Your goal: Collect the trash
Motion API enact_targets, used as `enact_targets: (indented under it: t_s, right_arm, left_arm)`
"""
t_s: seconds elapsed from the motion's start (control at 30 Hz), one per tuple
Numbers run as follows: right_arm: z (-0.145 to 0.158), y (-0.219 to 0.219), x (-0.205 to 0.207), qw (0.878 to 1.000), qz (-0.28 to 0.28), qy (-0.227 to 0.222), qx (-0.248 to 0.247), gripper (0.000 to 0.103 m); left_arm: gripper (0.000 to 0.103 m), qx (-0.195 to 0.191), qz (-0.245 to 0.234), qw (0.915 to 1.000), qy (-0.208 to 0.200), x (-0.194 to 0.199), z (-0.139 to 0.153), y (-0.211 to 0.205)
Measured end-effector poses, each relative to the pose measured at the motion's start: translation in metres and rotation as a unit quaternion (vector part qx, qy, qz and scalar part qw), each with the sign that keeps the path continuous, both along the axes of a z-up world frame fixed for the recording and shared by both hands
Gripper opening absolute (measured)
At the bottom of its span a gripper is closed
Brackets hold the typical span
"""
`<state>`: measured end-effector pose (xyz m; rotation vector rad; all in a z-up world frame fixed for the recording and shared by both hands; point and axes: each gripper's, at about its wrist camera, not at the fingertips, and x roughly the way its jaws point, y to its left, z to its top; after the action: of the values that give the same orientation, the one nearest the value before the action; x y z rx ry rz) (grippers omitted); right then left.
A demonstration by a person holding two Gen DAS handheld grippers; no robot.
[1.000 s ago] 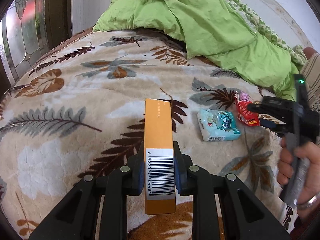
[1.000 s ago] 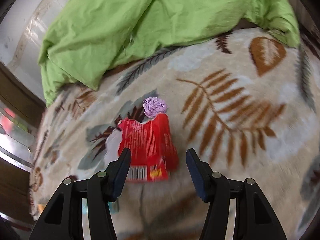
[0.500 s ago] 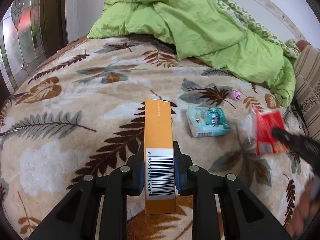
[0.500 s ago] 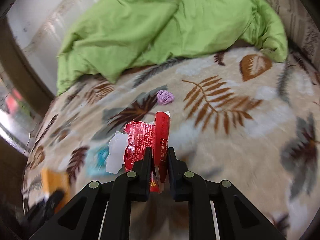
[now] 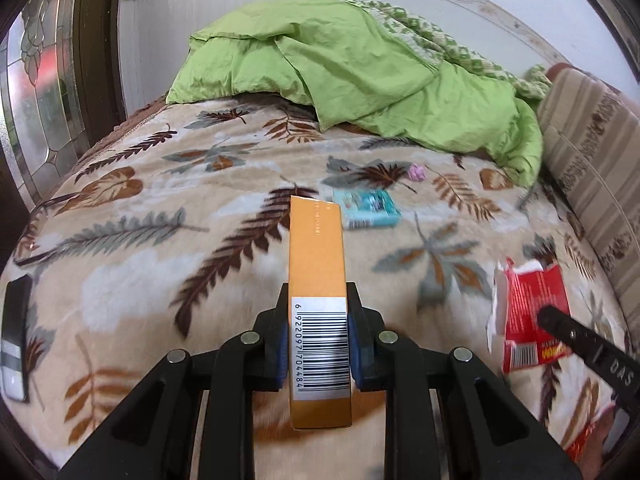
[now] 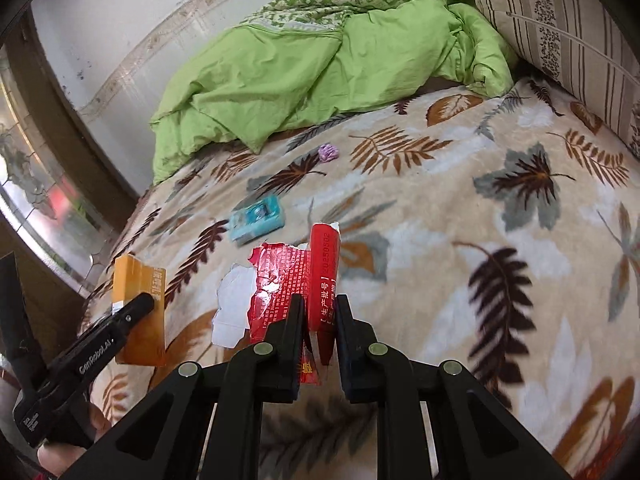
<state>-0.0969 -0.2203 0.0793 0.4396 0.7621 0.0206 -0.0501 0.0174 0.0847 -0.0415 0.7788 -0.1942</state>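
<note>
A bed (image 5: 132,264) under a leaf-patterned blanket is seen, a green quilt (image 5: 360,76) heaped at its far end. An orange box (image 5: 318,280) is clamped in the left claw (image 5: 318,354) and a torn red packet (image 6: 316,284) in the right claw (image 6: 316,336), both raised above the blanket. The carry-away step is judged in hand; a teal pack (image 5: 366,208) and a small purple wad (image 5: 417,172) remain to be gathered once these are dropped off.
</note>
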Motion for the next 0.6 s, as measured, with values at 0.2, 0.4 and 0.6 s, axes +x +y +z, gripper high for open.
enact_targets:
  t_s: [0.2, 0.4, 0.6]
  right_arm:
    - [0.002, 0.006, -0.035, 1.000, 0.002, -0.009, 0.006, 0.015]
    - [0.005, 0.009, -0.056, 1.000, 0.005, -0.027, -0.005, 0.015]
    - [0.005, 0.005, -0.062, 0.999, -0.002, -0.033, 0.001, 0.015]
  left_arm:
    - [0.022, 0.024, -0.014, 0.9990, -0.036, -0.050, 0.010, -0.001]
    - [0.022, 0.047, -0.016, 0.9965, -0.067, -0.072, 0.013, -0.008]
    - [0.022, 0.044, -0.013, 0.9971, -0.060, -0.071, 0.009, -0.008]
